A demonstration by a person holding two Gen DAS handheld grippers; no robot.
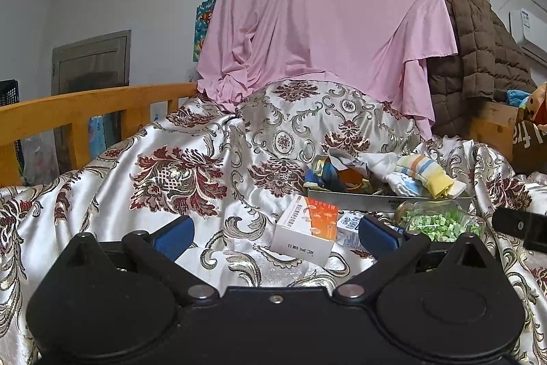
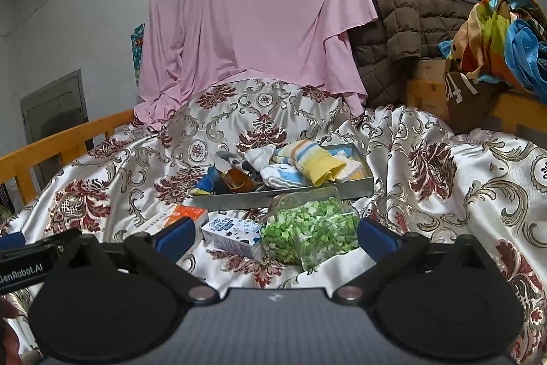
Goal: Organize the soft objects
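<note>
Socks (image 2: 309, 165) and other soft cloth pieces sit heaped in a shallow grey tray (image 2: 362, 182) on the bed, some spilling over its left rim onto the satin bedspread (image 2: 444, 166). Both of my grippers are spread wide and hold nothing: the left gripper (image 1: 275, 233) points at an orange-and-white carton (image 1: 306, 228), the right gripper (image 2: 273, 233) straddles a small blue-and-white box (image 2: 230, 235) and a clear tub of green bits (image 2: 307, 228).

My worry is those three hard items. They lie just in front of the tray, between me and the cloth, so I judge a low reach would shove or tip the tub, and I cannot tell whether it is closed. The bedspread is slick and deeply creased, so the tray may slide or tilt if I drag on a sock. The pile is tangled; pulling one piece could bring others with it over the rim.

For room, the bedspread to the left of the tray is open up to the wooden bed rail (image 1: 85, 112). To the right, the fabric folds rise, with a cardboard box (image 2: 430, 84) and a heap of clothes (image 2: 502, 36) beyond. The two grippers are close beside each other, so I could clash them.
</note>
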